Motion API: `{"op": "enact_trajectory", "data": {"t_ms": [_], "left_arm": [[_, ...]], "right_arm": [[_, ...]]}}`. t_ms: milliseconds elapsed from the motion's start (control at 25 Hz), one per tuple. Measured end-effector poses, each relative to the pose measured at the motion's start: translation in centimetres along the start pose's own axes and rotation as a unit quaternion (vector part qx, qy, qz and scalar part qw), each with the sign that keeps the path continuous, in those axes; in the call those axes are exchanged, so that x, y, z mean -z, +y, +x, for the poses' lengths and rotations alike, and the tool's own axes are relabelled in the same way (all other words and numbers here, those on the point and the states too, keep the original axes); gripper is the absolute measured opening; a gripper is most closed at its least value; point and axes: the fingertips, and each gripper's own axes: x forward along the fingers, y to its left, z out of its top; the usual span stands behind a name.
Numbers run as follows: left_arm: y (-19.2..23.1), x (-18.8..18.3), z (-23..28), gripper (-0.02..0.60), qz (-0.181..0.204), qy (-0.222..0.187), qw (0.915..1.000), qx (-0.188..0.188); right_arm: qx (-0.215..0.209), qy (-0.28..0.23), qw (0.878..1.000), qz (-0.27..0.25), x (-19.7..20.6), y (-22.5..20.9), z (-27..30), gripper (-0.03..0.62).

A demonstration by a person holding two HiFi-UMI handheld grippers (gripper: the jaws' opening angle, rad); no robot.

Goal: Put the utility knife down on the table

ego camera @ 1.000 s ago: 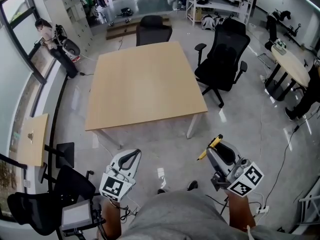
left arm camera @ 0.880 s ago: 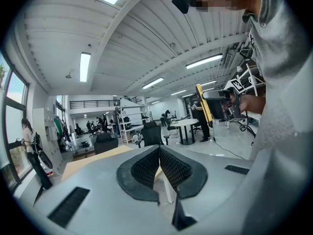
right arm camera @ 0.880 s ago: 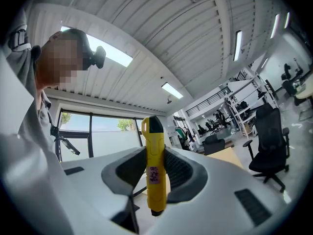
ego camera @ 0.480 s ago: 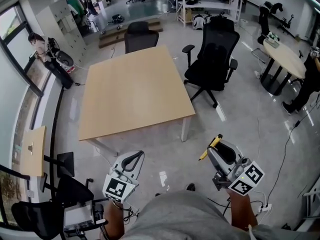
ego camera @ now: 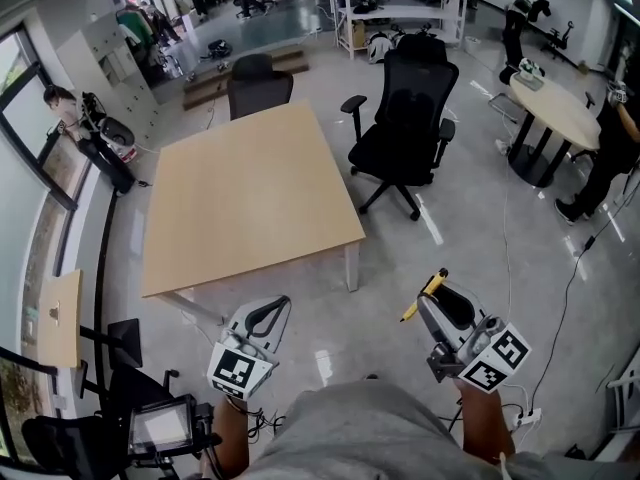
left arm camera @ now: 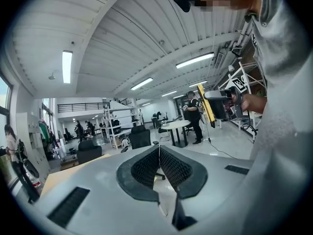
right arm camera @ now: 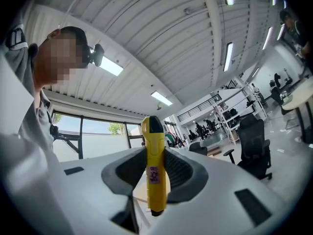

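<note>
Right gripper [right arm camera: 155,155]: clamped mid-body on utility knife [right arm camera: 153,177].
Left gripper [left arm camera: 159,151]: jaws together, empty.
Handling: likely light, rigid, slippery casing.

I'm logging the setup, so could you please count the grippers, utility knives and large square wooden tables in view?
Grippers: 2, the left gripper and the right gripper
Utility knife: 1
Large square wooden table: 1
Total: 4

Chair [ego camera: 405,108] right of table [ego camera: 250,198], seemingly apart
</note>
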Motion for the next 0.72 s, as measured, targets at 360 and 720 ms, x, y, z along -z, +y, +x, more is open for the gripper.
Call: {"op": "enact_trajectory", "data": {"t_ms": [360, 720], "left_arm": [[-1.6, -1.1, 4.1, 0.006, 0.006, -0.001, 0.9993, 0.037], [1.1, 0.1, 9.4, 0.006, -0.001, 0.004, 0.9974, 0.073]], "right_arm": [[0.028, -0.004, 1.0, 0.006, -0.6, -2.9, -1.9, 0.117], [0.062, -0.001, 0.998, 0.017, -0.2, -6.9, 0.6, 0.117]]}}
